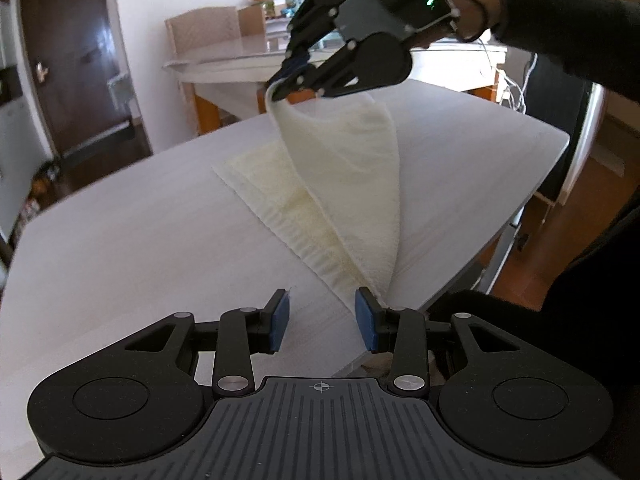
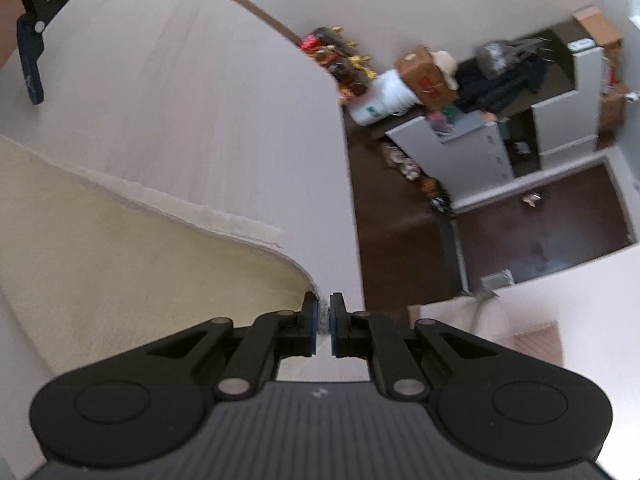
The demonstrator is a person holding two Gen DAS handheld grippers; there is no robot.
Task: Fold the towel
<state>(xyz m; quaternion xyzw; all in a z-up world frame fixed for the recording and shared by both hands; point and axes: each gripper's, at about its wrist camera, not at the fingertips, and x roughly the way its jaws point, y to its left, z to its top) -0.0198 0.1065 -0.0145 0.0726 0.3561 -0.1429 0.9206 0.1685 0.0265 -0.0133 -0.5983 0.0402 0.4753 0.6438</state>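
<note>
A pale cream towel (image 1: 320, 216) lies lengthwise on the white table (image 1: 140, 240). Its far corner hangs lifted in the air, pinched by my right gripper (image 1: 280, 92), which is shut on it above the table's far side. From that corner the cloth drapes down to the near end. In the right wrist view the right gripper (image 2: 324, 318) clamps the towel's edge (image 2: 120, 260). My left gripper (image 1: 323, 316) stands open low over the table, its right pad (image 1: 366, 320) just beside the towel's near corner, with nothing between the pads. One left finger (image 2: 31, 64) shows at the top left of the right wrist view.
A person's dark sleeve (image 1: 560, 28) reaches in from the upper right. The table's right edge (image 1: 520, 216) drops to a wooden floor. Behind stands a second table (image 1: 240, 60) with boxes. A dark door (image 1: 72, 72) is at the left. Clutter lies on the floor (image 2: 420, 80).
</note>
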